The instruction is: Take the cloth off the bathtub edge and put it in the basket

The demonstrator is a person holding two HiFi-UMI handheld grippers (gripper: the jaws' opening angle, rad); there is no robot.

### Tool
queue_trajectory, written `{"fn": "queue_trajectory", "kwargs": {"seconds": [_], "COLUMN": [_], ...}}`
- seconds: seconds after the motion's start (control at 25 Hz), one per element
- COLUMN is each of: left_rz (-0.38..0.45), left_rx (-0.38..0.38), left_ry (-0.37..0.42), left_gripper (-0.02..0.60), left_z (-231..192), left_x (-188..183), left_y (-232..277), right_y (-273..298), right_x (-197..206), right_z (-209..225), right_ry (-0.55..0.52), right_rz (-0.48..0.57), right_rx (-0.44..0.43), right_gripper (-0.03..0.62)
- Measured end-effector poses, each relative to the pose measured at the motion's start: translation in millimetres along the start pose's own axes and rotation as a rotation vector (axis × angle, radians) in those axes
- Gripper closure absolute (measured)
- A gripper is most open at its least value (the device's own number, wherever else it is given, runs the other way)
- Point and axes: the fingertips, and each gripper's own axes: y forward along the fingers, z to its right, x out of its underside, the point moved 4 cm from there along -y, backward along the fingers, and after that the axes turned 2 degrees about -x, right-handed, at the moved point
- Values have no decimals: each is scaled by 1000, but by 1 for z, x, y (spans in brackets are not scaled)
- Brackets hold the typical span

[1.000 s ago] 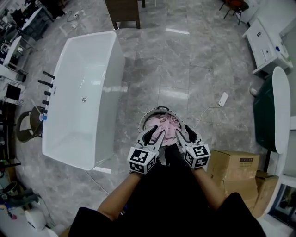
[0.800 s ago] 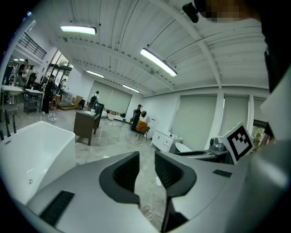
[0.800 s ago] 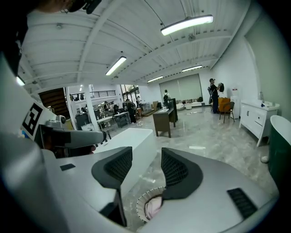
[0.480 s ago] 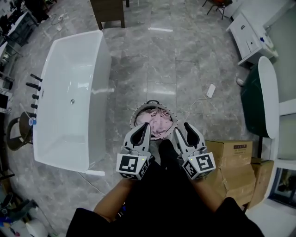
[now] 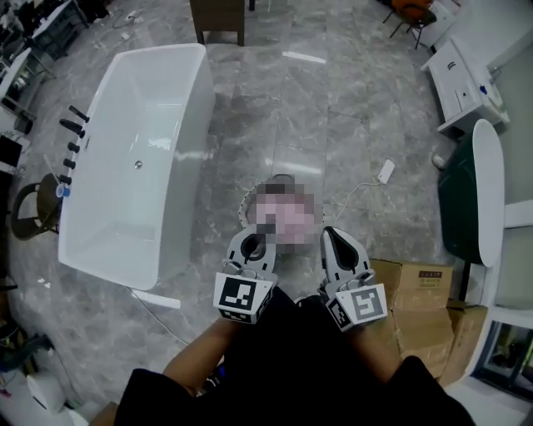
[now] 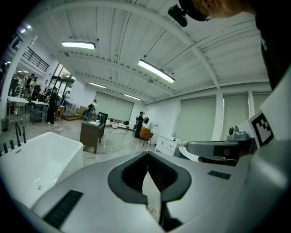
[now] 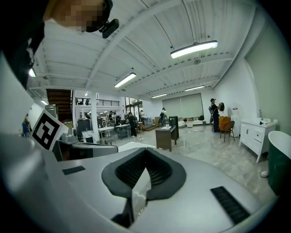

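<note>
The white bathtub (image 5: 141,158) stands at the left on the grey marble floor, its edge bare. A round basket (image 5: 249,210) sits on the floor just ahead of me, and the pink cloth (image 5: 293,226) lies inside it, partly under a blurred patch. My left gripper (image 5: 253,239) hovers at the basket's near rim, shut with nothing in it. To its right, my right gripper (image 5: 332,238) is shut and empty too. In the left gripper view the left gripper (image 6: 146,157) points level across the room, with the bathtub (image 6: 32,159) at the left. The right gripper (image 7: 145,152) also faces the room.
Cardboard boxes (image 5: 420,299) are stacked at my right. A dark green tub with a white rim (image 5: 479,200) stands further right, behind it a white cabinet (image 5: 462,83). A white power strip (image 5: 385,172) with its cable lies on the floor. A brown desk (image 5: 221,21) stands beyond the bathtub.
Both grippers have drawn back from over the basket toward my body and their jaws have shut. The pink cloth stays in the basket.
</note>
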Motion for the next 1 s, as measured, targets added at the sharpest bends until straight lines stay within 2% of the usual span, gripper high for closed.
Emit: {"fn": "queue_trajectory", "kwargs": {"seconds": [0.24, 0.48, 0.68, 1.0], "left_rz": [13, 35, 19, 13], "left_rx": [-15, -51, -85, -73], "left_ry": [31, 59, 65, 108], "left_gripper": [566, 566, 566, 566], "left_z": [55, 142, 210, 305], "left_x": [7, 22, 49, 73], "left_y": [-31, -68, -92, -116], "right_y": [-46, -118, -192, -283], "right_x": [3, 17, 40, 63], "right_z": [-6, -6, 1, 6], "right_ry": [-31, -31, -20, -30], "right_rz": [28, 68, 73, 63], "right_rx": [-49, -83, -94, -101], "right_gripper": [563, 563, 563, 563]}}
